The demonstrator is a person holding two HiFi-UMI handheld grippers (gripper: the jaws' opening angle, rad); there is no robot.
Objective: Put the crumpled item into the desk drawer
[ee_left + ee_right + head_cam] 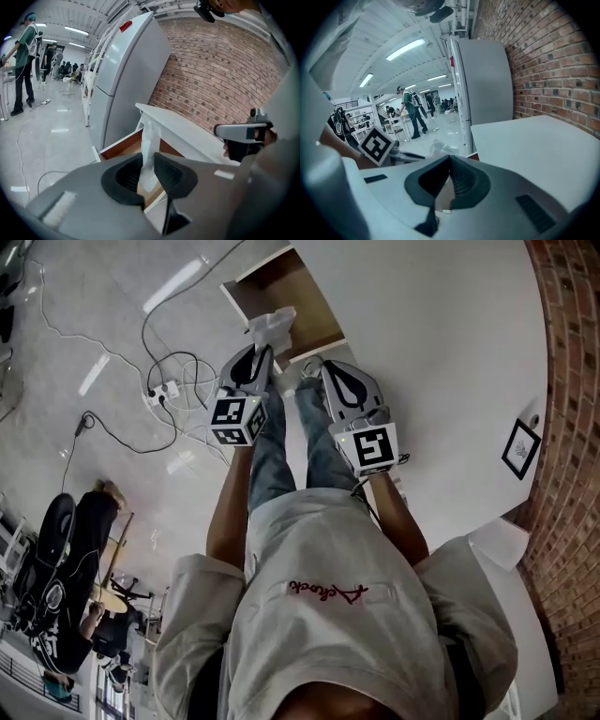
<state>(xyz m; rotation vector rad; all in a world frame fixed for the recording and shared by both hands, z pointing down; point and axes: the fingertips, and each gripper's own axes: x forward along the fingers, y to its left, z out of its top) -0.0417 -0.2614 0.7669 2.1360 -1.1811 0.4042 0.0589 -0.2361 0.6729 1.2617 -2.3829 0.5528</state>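
The crumpled white item (272, 324) sticks up from my left gripper (264, 351), whose jaws are shut on it. It hangs over the near end of the open desk drawer (281, 287), which has a brown wooden inside. In the left gripper view the item (151, 136) stands pinched between the dark pads of the left gripper (149, 157), with the drawer (123, 145) just beyond. My right gripper (317, 365) sits close to the right of it, at the drawer's near corner. In its own view the right gripper (449, 159) has its tips together and nothing between them.
The white desk top (422, 352) spreads to the right, with a small black-framed object (520, 448) near its edge by the brick wall. A grey fridge (126, 70) stands behind the desk. Cables and a power strip (164, 390) lie on the floor at left. People stand far off.
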